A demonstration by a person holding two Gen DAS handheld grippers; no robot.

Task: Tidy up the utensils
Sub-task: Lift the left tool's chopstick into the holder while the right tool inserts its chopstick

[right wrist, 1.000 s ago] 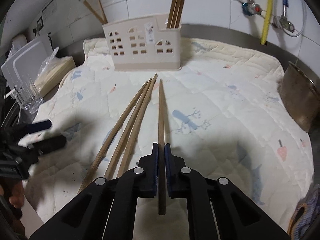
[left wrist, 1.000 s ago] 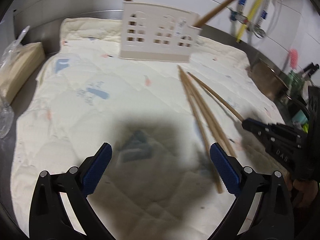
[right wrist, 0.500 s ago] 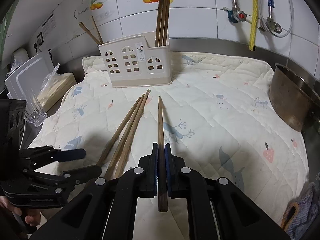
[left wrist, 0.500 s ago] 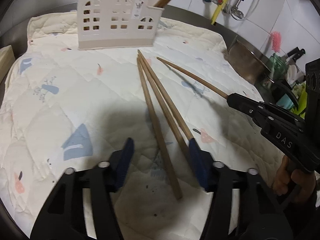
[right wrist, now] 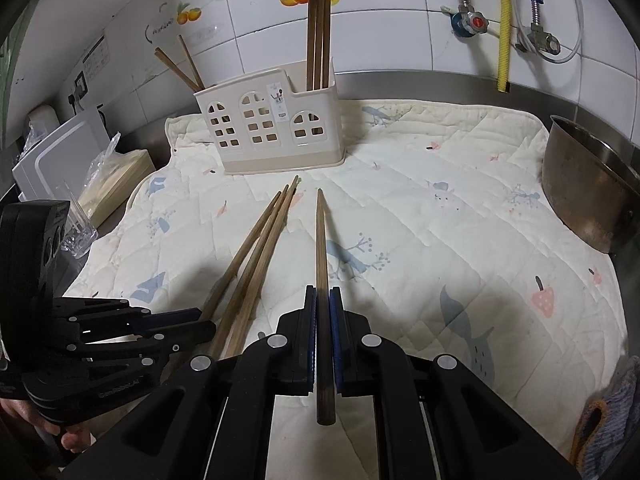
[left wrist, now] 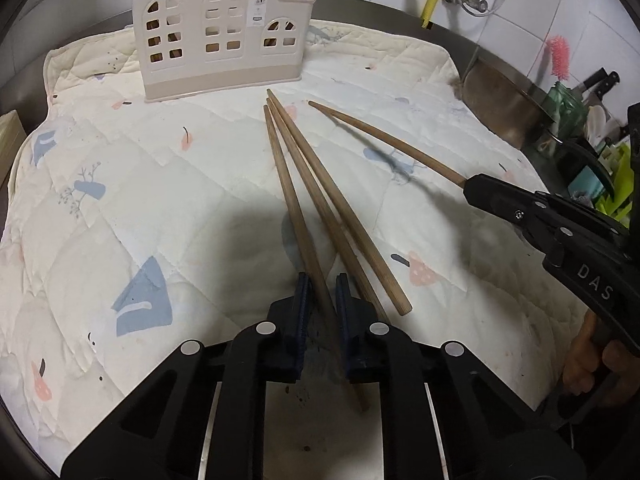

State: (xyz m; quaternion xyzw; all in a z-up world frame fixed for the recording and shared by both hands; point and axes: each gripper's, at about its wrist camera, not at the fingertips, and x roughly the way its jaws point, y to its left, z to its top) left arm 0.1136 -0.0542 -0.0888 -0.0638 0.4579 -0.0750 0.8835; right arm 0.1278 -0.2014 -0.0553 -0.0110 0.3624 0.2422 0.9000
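Note:
A cream utensil holder (left wrist: 224, 36) (right wrist: 272, 128) with window cut-outs stands at the back of the quilted mat and holds several wooden chopsticks (right wrist: 319, 36). Three wooden chopsticks lie on the mat in front of it. My left gripper (left wrist: 320, 300) is shut on the leftmost chopstick (left wrist: 288, 192), low at the mat; two others (left wrist: 340, 216) lie just to its right. My right gripper (right wrist: 323, 320) is shut on a fourth chopstick (right wrist: 321, 248) and holds it above the mat, pointing at the holder. The right gripper also shows in the left wrist view (left wrist: 500, 196).
The quilted mat (right wrist: 440, 200) covers a steel counter. A metal bowl (right wrist: 588, 184) sits at the right edge. A glass (right wrist: 78, 224), a wrapped packet (right wrist: 116, 176) and a white board (right wrist: 56, 152) stand at the left. Taps and hoses (right wrist: 504, 28) run along the tiled wall.
My left gripper moved in over the lying chopsticks and closed on the leftmost one. My right gripper lifted its chopstick a little higher off the mat.

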